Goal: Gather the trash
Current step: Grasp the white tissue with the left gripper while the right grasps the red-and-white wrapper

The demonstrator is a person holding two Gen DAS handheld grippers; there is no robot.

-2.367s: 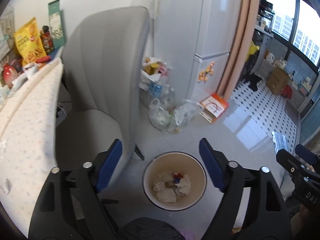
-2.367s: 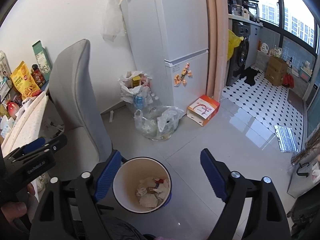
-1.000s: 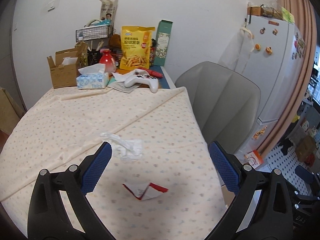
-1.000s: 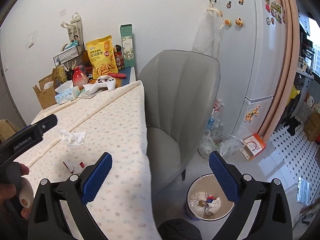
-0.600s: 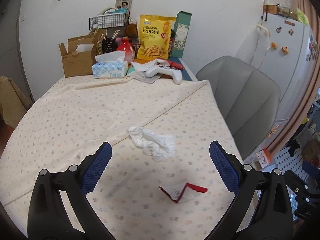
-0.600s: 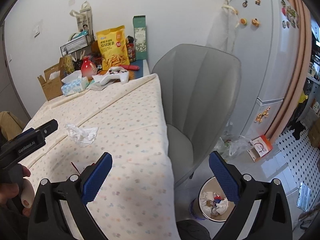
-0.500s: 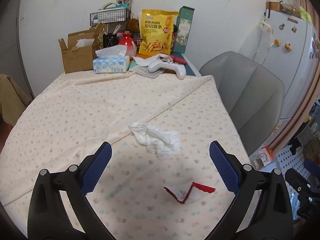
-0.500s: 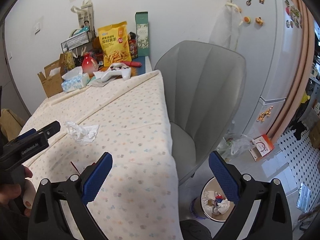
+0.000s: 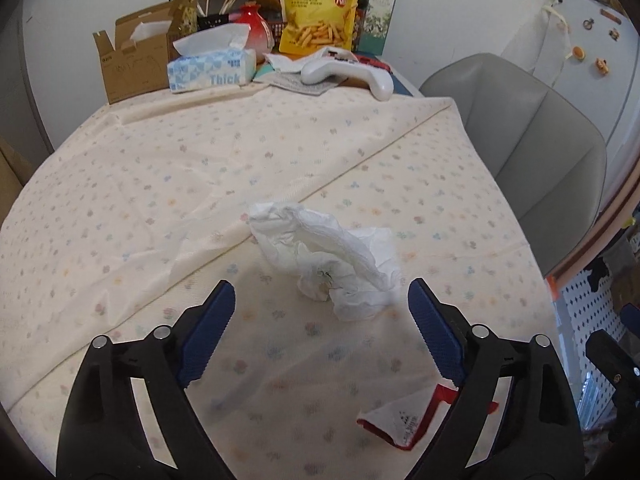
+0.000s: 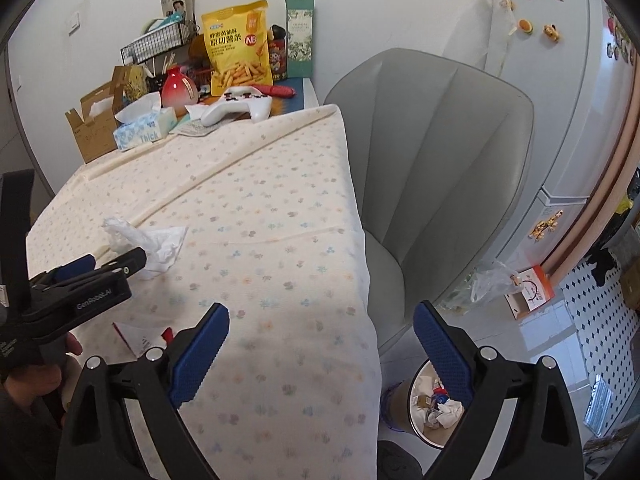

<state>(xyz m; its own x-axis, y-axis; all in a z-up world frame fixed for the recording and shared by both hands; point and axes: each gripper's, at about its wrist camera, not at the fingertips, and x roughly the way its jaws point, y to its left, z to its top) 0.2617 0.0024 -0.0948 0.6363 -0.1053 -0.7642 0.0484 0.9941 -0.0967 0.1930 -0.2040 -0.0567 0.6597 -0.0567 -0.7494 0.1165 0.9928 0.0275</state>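
Note:
A crumpled white tissue (image 9: 332, 256) lies on the flowered tablecloth (image 9: 200, 184), just ahead of my left gripper (image 9: 320, 312). Its jaws are closing, still wide apart, with the tissue's near end reaching between the blue pads but untouched. A red and white wrapper (image 9: 404, 416) lies flat by the right finger. In the right wrist view my right gripper (image 10: 320, 340) stands open over the table's edge, with nothing in it. There the left gripper (image 10: 116, 266) reaches the tissue (image 10: 152, 246), and the wrapper (image 10: 138, 334) lies beside my left finger. A trash bin (image 10: 432, 404) with scraps stands on the floor.
At the table's far end stand a tissue box (image 9: 212, 66), a cardboard box (image 9: 132, 60), a yellow snack bag (image 9: 316, 4) and a white game controller (image 9: 348, 72). A grey chair (image 10: 436, 168) stands by the table, with a fridge (image 10: 560, 80) behind it.
Both grippers have come down and closer to the table. The tissue now looms larger, at the left gripper's tips, and the left jaws have narrowed a little.

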